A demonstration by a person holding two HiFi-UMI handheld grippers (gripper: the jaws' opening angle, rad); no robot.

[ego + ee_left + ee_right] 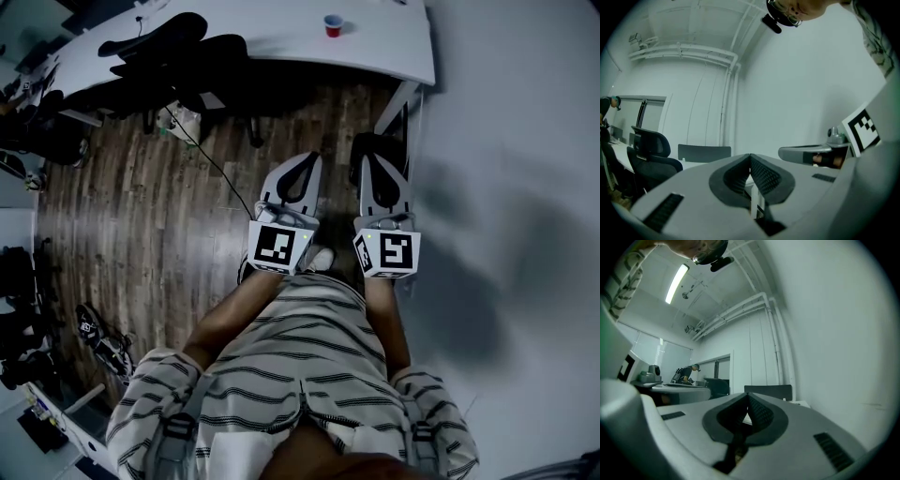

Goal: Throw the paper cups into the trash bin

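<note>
Wood-plank floor (141, 206), white wall (516, 141) along the right, dim light. White bench (281, 42) runs across the top of the head view. Black office chairs (178, 52) are pushed against its left stretch.

Red paper cup (333, 25) stands upright on the bench near its right end, alone, well apart from both tools. No bin can be made out for certain.

Person in a striped shirt (300, 375) holds both tools out ahead, side by side over the floor, short of the bench's near edge.

Left hand-held gripper (307, 161): narrow, jaws brought together. In its own view the ribbed pads (765, 176) meet at the tips with nothing between them. Marker cube (279, 244) sits at its rear.

Right hand-held gripper (367, 161): narrow too. Its own view shows its pads (759, 412) touching at the tips, nothing held. It lies close to the wall, with the bench leg (394, 105) just ahead.

Right gripper view also shows a second person (689, 372) far off beside windows.
</note>
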